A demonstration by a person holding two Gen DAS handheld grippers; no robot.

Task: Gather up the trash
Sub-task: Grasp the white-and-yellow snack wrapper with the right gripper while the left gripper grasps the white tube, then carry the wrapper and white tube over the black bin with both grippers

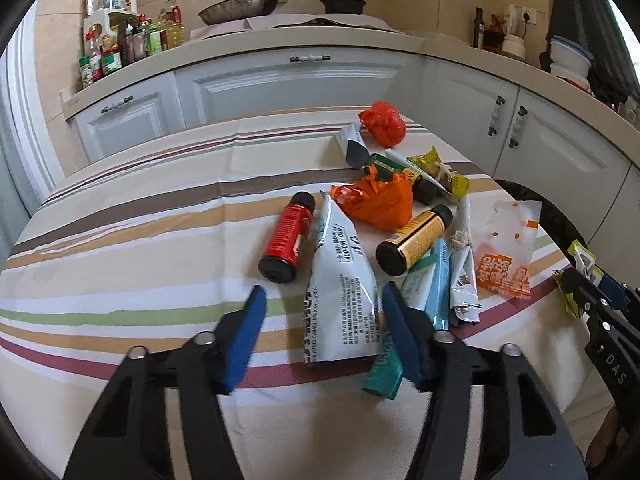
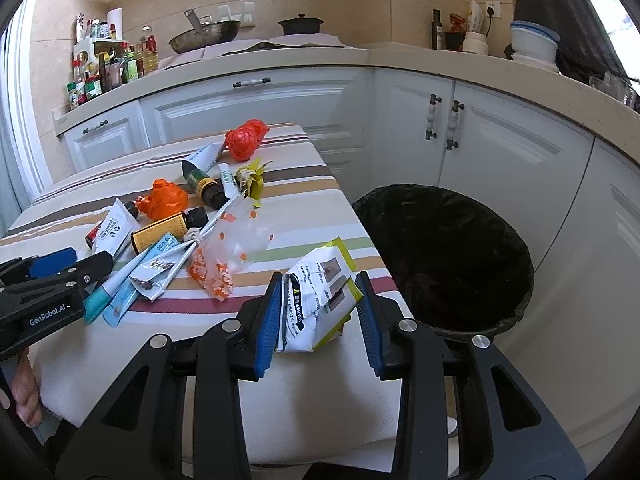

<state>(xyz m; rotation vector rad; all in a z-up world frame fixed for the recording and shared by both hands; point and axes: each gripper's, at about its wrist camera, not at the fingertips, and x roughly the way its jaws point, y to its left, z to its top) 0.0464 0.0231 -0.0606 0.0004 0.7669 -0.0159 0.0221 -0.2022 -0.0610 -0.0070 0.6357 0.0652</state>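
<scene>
Trash lies on the striped tablecloth: a red bottle, a white milk-powder pouch, an orange bag, a yellow bottle, teal wrappers and an orange-printed clear bag. My left gripper is open over the near end of the white pouch, touching nothing. My right gripper has its jaws around a crumpled white and yellow packet near the table's right edge; both pads seem to press it. A black-lined bin stands on the floor right of the table.
A red bag, a dark green bottle and a yellow wrapper lie farther back. White cabinets and a counter with bottles, a wok and a pot ring the table.
</scene>
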